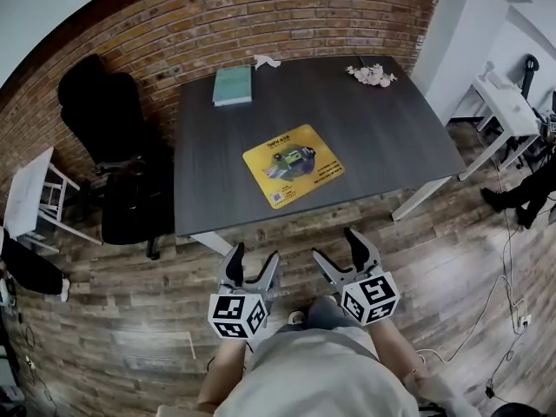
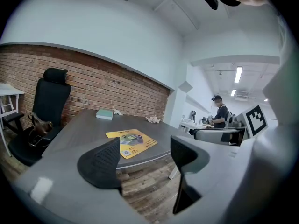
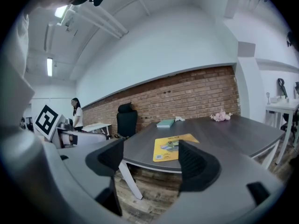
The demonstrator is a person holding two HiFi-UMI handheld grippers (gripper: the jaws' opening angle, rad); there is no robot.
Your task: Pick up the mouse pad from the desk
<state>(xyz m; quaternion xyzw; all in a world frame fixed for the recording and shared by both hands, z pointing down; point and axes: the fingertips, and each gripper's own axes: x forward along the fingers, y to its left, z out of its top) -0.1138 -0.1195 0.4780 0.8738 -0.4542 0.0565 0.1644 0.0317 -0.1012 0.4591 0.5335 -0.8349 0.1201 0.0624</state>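
A yellow mouse pad (image 1: 293, 165) with a printed picture lies flat near the front edge of the dark grey desk (image 1: 382, 129). It also shows in the left gripper view as the mouse pad (image 2: 131, 142) and in the right gripper view as the mouse pad (image 3: 171, 148). My left gripper (image 1: 252, 264) and right gripper (image 1: 340, 251) hang side by side over the wooden floor, short of the desk's front edge. Both stand open with nothing between the jaws, as the left gripper (image 2: 145, 162) and right gripper (image 3: 152, 160) views show.
A teal book (image 1: 233, 85) and a crumpled white bit (image 1: 266, 61) lie at the desk's far left; pink flowers (image 1: 372, 75) at the far right. A black office chair (image 1: 117, 150) stands left of the desk. A white table (image 1: 504, 102) is at right.
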